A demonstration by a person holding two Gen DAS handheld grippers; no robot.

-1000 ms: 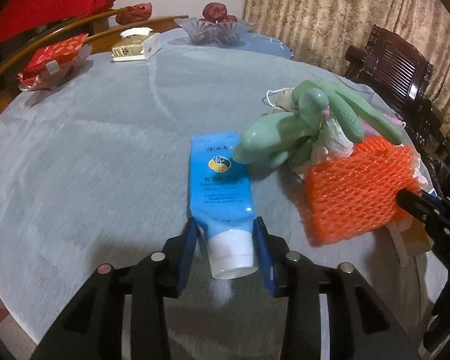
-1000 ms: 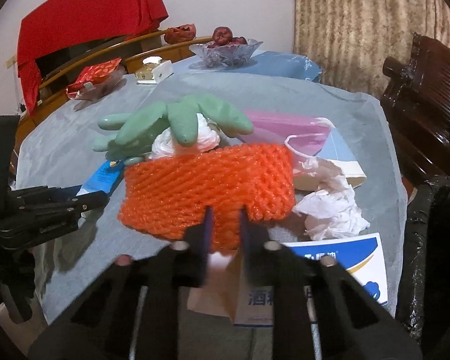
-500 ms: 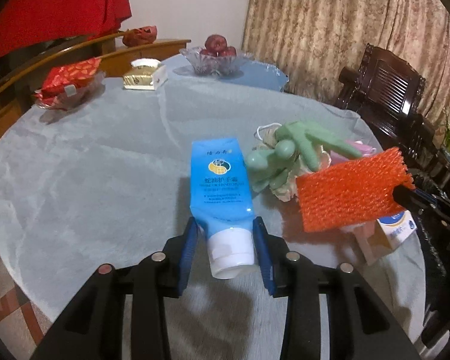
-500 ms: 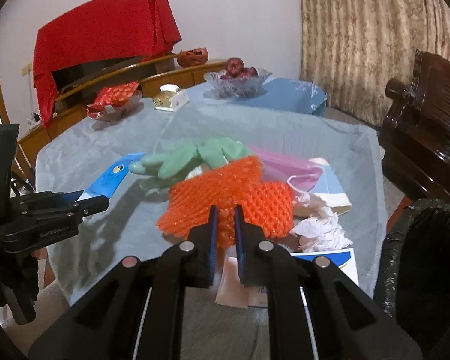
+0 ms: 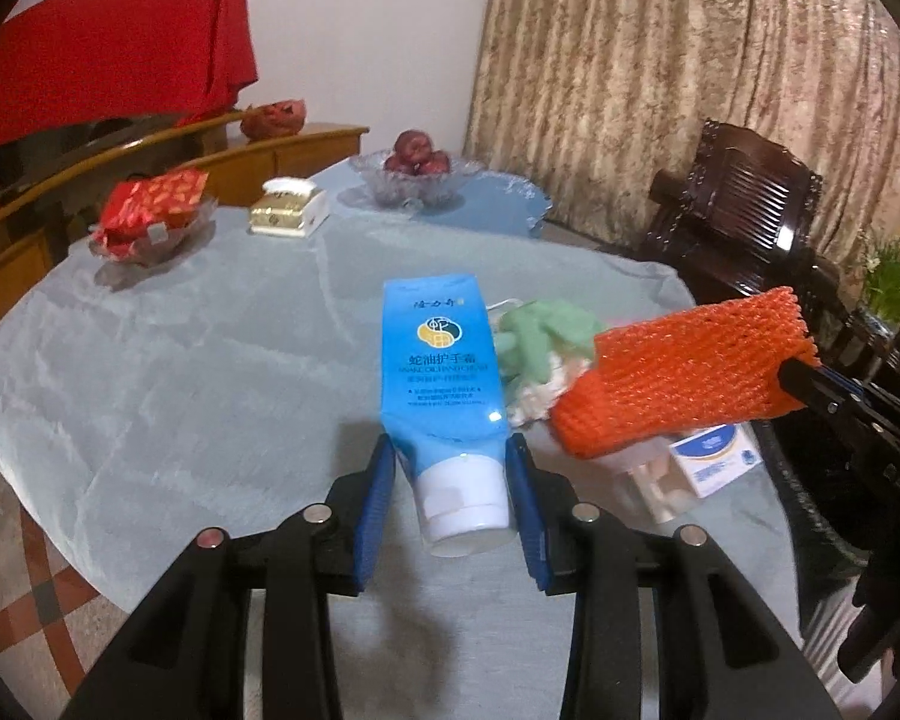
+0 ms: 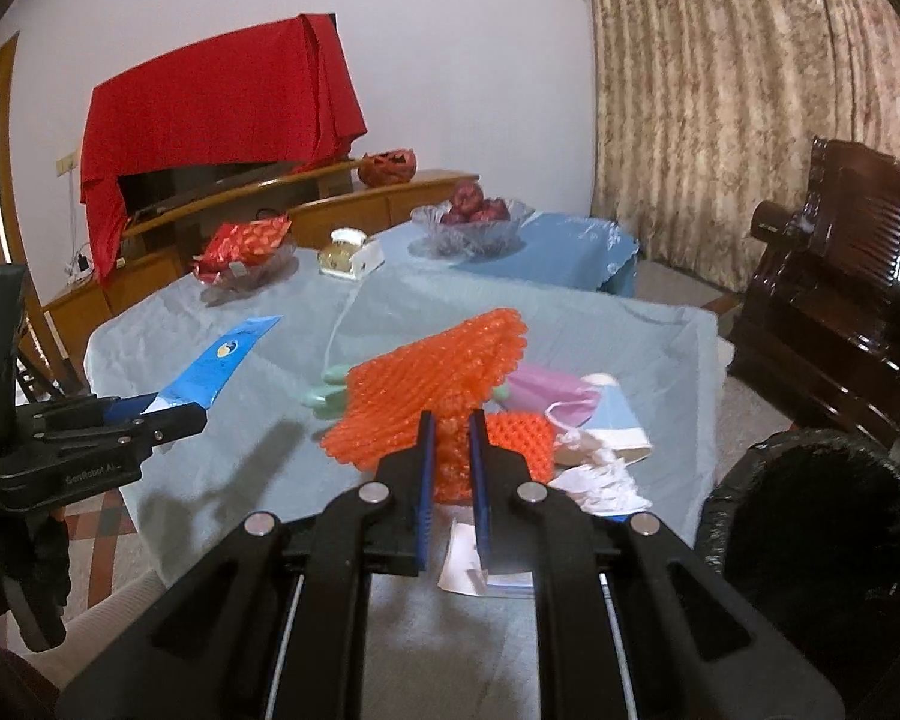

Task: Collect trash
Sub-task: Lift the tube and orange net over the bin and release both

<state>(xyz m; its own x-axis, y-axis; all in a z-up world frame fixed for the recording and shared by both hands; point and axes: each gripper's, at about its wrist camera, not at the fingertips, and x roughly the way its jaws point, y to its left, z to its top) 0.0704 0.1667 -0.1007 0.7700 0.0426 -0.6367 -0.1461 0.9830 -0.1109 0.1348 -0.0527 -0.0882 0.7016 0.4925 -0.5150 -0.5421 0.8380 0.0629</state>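
Observation:
My left gripper (image 5: 450,468) is shut on a blue hand-cream tube (image 5: 441,372) near its white cap, holding it clear above the table; the tube (image 6: 216,369) juts from that gripper at the left of the right wrist view. An orange foam net (image 6: 444,384) is pinched by my right gripper (image 6: 450,438), which is shut on it and holds it above the trash pile; the net (image 5: 684,381) hangs at the right of the left wrist view. On the table lie a green glove (image 5: 540,330), a pink mask (image 6: 546,390), crumpled tissue (image 6: 600,480) and a small blue-and-white carton (image 5: 714,459).
A black-lined trash bin (image 6: 810,516) stands off the table's right edge. At the far side of the grey tablecloth (image 5: 180,372) sit a glass fruit bowl (image 5: 417,180), a gold box (image 5: 288,213) and a red packet in a dish (image 5: 150,210). A dark wooden chair (image 5: 744,222) stands at the right.
Both grippers have risen and drawn back from the table. The tube and the orange net have come up off the surface with them; the glove and tissue stay behind.

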